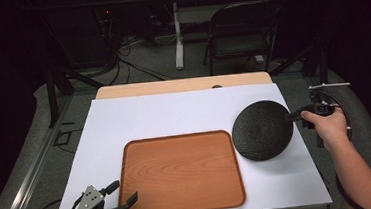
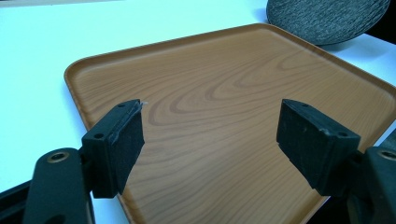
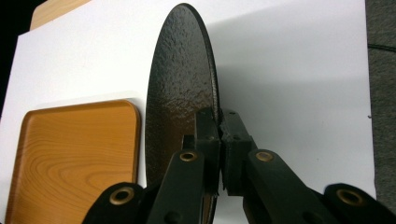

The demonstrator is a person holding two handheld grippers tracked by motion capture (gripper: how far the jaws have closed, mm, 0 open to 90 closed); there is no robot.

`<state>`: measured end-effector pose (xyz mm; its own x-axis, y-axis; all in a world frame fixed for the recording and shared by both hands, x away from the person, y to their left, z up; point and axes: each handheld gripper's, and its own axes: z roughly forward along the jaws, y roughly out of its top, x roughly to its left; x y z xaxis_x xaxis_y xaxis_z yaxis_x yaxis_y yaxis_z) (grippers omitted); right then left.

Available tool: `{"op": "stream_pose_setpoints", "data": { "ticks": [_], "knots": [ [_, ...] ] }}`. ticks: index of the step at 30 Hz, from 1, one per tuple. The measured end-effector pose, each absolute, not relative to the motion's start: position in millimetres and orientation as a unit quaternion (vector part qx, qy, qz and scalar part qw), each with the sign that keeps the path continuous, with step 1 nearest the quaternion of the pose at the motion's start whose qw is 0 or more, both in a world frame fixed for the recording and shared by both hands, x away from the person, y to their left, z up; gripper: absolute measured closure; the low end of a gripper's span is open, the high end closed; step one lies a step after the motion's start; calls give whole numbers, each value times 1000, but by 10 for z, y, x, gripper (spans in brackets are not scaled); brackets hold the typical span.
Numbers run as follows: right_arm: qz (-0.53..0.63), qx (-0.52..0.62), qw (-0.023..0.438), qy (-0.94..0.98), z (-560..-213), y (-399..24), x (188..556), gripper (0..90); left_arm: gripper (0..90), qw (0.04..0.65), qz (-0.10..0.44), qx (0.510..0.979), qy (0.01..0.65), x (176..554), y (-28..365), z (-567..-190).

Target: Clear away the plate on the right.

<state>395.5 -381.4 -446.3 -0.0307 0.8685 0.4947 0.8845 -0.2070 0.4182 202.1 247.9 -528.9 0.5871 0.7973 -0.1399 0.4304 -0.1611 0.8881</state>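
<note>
My worktop [image 1: 184, 112] carries the wooden tray [image 1: 181, 172] at six o'clock. I've pinched the black plate [image 1: 262, 129] by its three o'clock rim in my right gripper [image 1: 291, 117], probably bound for the tray. My left gripper [image 1: 122, 194] waits unclenched over the tray's seven o'clock corner.

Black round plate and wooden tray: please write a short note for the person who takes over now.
Right tool: shut on the rim of the black round textured plate, which is lifted and tilted, beside the tray's right edge.
Left tool: open, holding nothing, at the near left corner of the brown rectangular wooden tray.
Done: plate gripped and raised.
Left: probably setting the plate on the tray, which holds nothing yet.
</note>
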Motion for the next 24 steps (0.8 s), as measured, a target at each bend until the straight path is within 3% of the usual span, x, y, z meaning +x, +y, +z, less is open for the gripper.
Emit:
{"op": "stream_pose_setpoints", "data": {
  "ticks": [24],
  "knots": [
    [-320, -690, 4, -649, -4271, -3654, 4067, 870, 230, 499, 182, 737, 417, 2028, 2489, -5292]
  ]
}}
